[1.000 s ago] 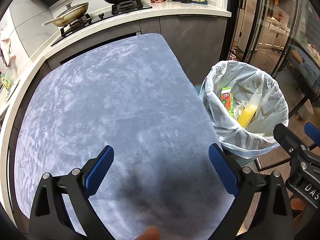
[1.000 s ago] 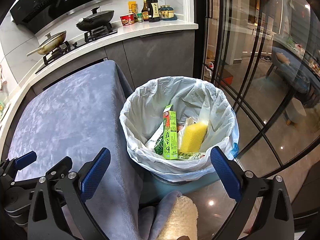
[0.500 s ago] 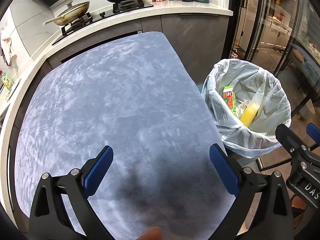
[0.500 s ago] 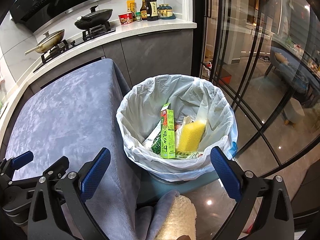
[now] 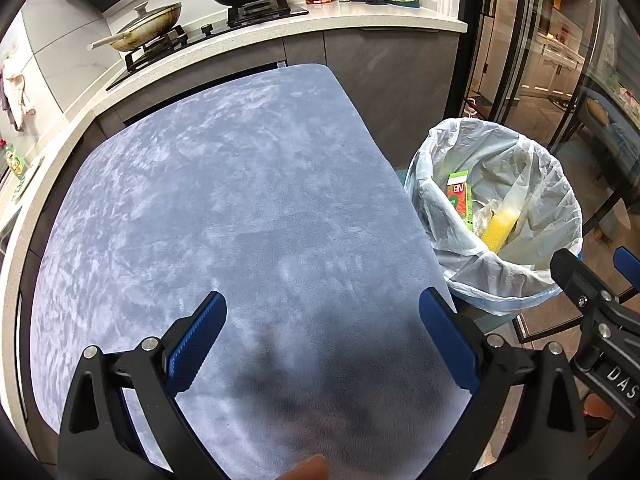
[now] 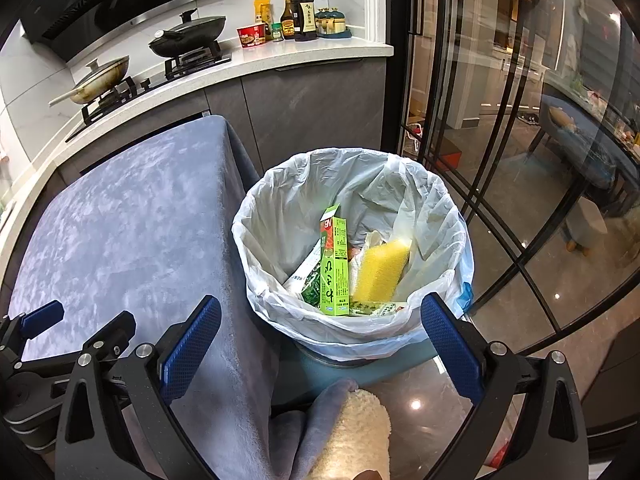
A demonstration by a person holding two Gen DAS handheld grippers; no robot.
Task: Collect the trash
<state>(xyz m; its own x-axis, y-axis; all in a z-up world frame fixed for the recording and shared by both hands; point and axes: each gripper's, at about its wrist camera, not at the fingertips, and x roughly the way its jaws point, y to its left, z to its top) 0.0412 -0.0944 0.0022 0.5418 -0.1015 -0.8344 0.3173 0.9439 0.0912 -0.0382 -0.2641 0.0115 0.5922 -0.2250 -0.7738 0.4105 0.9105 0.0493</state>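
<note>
The trash, a green box standing on end and a yellow sponge, already lies in the bin, which stands beside the table. The right gripper, jaws spread and empty, hangs right over the bin's near rim and is the nearer; the left gripper, also spread and empty, hangs over the bare table, bin off to its right. Since a second ago little differs: the bin has slid slightly left in the right view.

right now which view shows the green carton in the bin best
The right wrist view: the green carton stands nearly whole beside the yellow sponge. The left wrist view shows only its top past the bag's rim.
</note>
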